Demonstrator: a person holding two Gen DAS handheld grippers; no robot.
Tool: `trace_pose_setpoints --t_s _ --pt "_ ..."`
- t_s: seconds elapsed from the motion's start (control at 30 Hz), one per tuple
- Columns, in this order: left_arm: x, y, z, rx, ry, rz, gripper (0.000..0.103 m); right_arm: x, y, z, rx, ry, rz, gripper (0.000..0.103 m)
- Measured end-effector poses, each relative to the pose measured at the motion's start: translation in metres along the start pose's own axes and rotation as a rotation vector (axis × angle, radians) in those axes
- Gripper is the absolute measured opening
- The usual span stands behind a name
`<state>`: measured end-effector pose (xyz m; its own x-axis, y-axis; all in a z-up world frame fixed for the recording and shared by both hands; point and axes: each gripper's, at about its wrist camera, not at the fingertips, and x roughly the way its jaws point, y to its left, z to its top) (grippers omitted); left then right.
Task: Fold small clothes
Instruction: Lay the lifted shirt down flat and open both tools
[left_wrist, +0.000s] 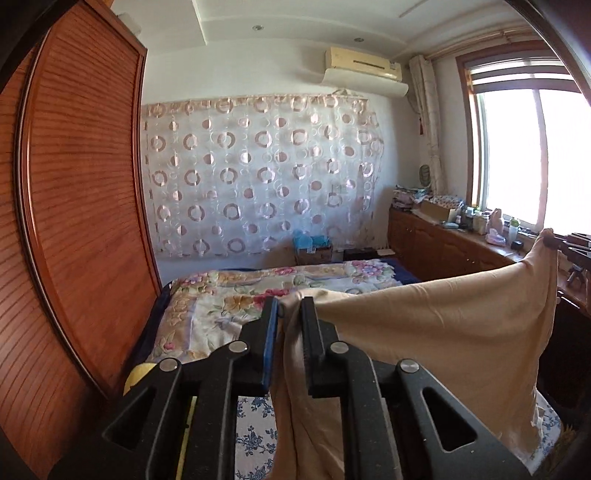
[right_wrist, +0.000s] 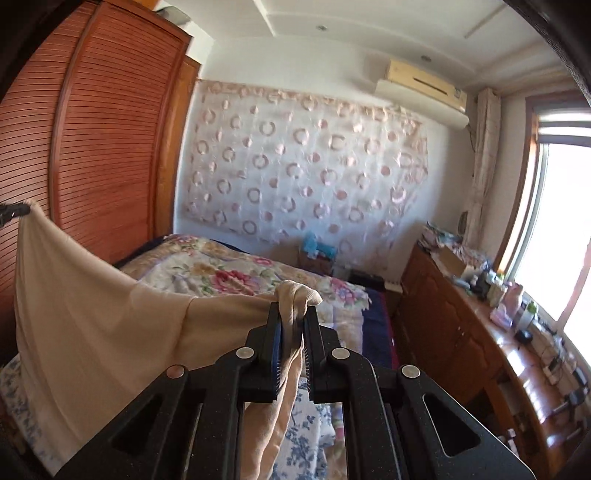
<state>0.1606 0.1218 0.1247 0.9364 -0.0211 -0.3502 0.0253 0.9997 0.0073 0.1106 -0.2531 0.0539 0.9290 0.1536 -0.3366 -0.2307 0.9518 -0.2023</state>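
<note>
A beige garment (left_wrist: 443, 325) hangs stretched in the air between my two grippers, above the bed. My left gripper (left_wrist: 290, 306) is shut on one upper corner of it. The cloth runs right to the other corner, held by my right gripper (left_wrist: 554, 242) at the frame's right edge. In the right wrist view my right gripper (right_wrist: 293, 312) is shut on a bunched corner of the garment (right_wrist: 92, 314). The cloth runs left to my left gripper (right_wrist: 16, 210). The lower part of the garment hangs down behind the grippers.
A bed with a floral quilt (left_wrist: 236, 295) lies below and ahead; it also shows in the right wrist view (right_wrist: 221, 273). A slatted wooden wardrobe (left_wrist: 74, 184) stands on the left. A low wooden cabinet (right_wrist: 480, 332) with clutter runs under the window on the right.
</note>
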Motion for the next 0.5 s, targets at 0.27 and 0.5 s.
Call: trace_pose_setpoints --t_s 0.27,0.5 --pt "0.044 -0.008 -0.070 -0.019 0.184 -0.068 0.048 0.074 0.017 -0.045 0.115 0.141 0.016 0.052" --pt "0.033 -0.009 -0.115 -0.011 0.297 -0.128 0.074 0.054 -0.017 -0.069 0.130 0.205 0.104 0.052"
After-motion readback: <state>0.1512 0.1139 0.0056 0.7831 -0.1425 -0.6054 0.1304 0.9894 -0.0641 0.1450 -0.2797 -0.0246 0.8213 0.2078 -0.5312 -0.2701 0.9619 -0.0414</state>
